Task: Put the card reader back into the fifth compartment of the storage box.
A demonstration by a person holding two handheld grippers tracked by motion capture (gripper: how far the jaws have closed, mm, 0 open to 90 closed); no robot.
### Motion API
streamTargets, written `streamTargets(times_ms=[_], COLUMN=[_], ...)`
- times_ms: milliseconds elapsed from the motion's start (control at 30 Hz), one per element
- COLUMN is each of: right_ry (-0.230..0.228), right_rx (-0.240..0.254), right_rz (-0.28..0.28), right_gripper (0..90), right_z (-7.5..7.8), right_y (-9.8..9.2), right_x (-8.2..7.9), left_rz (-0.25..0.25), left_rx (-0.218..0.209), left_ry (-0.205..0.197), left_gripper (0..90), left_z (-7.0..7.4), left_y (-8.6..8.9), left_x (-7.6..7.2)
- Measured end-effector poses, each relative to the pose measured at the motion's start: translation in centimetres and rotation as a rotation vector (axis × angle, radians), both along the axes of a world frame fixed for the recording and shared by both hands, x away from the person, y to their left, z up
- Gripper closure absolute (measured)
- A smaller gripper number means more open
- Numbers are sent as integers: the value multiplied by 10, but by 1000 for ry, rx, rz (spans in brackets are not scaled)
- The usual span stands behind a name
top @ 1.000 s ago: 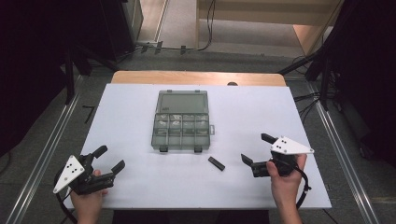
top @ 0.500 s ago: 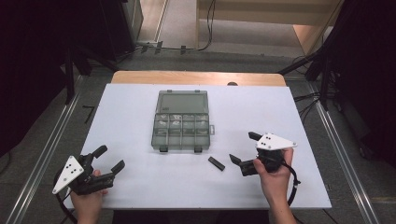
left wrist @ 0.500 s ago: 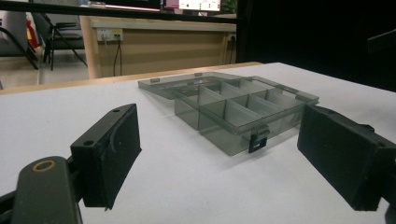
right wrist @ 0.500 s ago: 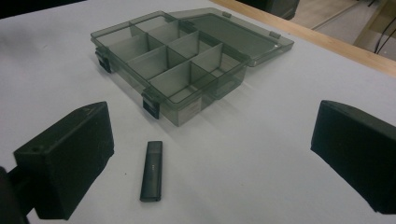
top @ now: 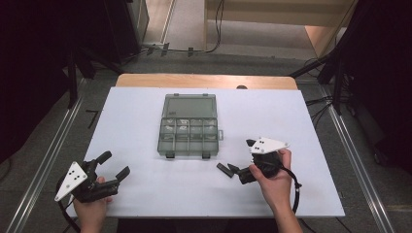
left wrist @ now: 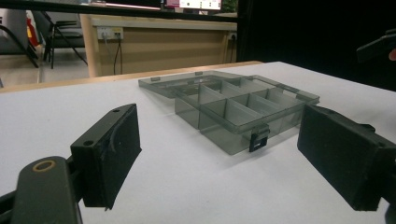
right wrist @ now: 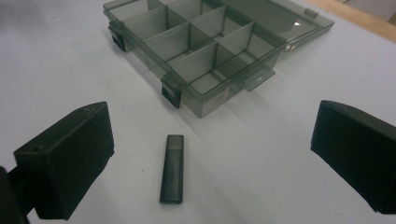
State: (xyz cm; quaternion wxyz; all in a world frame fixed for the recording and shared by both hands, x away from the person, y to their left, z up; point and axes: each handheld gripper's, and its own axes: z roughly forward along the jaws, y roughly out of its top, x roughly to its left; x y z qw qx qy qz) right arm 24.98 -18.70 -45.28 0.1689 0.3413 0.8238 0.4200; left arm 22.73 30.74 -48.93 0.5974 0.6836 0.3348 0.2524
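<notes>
On the white table, near its front edge and just right of centre, a small dark USB stick lies flat, apart from everything else. The right gripper hangs close over it, held in the person's right hand, with its jaws spread wide and nothing between them; in the right gripper view the USB stick lies on the table between the two black pads, its lighter capped end pointing toward the box, and neither pad touches it. Just behind the stick sits a smoky transparent compartment box, its lid folded open flat toward the far side of the table and its divided cells showing; two dark latches sit on its near wall. The cells look bare as far as the views allow. At the front left corner of the table the left gripper rests in the person's left hand, well apart from the box and the stick, its jaws likewise wide and holding nothing; its view looks across the table at the compartment box
</notes>
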Motion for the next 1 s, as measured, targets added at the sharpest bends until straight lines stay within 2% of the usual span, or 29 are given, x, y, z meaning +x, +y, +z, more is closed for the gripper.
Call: streamTargets(times_ms=[167, 333, 367, 400, 433, 533, 633, 733, 767, 800, 867, 967, 1000], right_ry=[53, 92, 94, 89, 99, 117, 165, 210, 230, 230, 259, 302, 302], right_rx=[-44, -67, -71, -82, -88, -101, -96, -97, -79, -79, -72, -114, -114], right_rz=[18, 17, 17, 3, -1, 10, 24, 10, 11, 11, 39, 47, 47], right_gripper=[0, 0, 58, 164, 190, 185, 195, 308, 436, 436, 494, 573, 573], right_z=[-7, -12, -14, -15, -16, -20, -25, -29, -31, -31, -33, -37, -37], right_y=[9, 16, 17, 18, 20, 23, 26, 27, 27, 27, 28, 32, 32], right_x=[4, 7, 7, 7, 7, 8, 10, 12, 13, 13, 14, 15, 15], left_rz=[-1, -1, -1, -1, -2, -2, -1, -1, -1, -1, -2, -1, -1], left_rx=[0, -1, -1, 0, 0, -1, -3, -5, -3, -3, -3, -3, -3], left_ry=[0, 0, 0, 1, 1, 0, 2, 2, 2, 2, 2, 4, 4], left_gripper=[139, 139, 139, 139, 139, 139, 139, 139, 139, 139, 139, 139, 139], left_z=[0, 0, 0, 0, 0, 0, 0, 0, 0, 0, 0, 0, 0], left_y=[-1, 0, 0, 0, 0, 0, 0, 0, 0, 0, 0, 0, 0], left_x=[0, 0, 0, 0, 0, 0, 0, 1, 1, 1, 1, 1, 1])
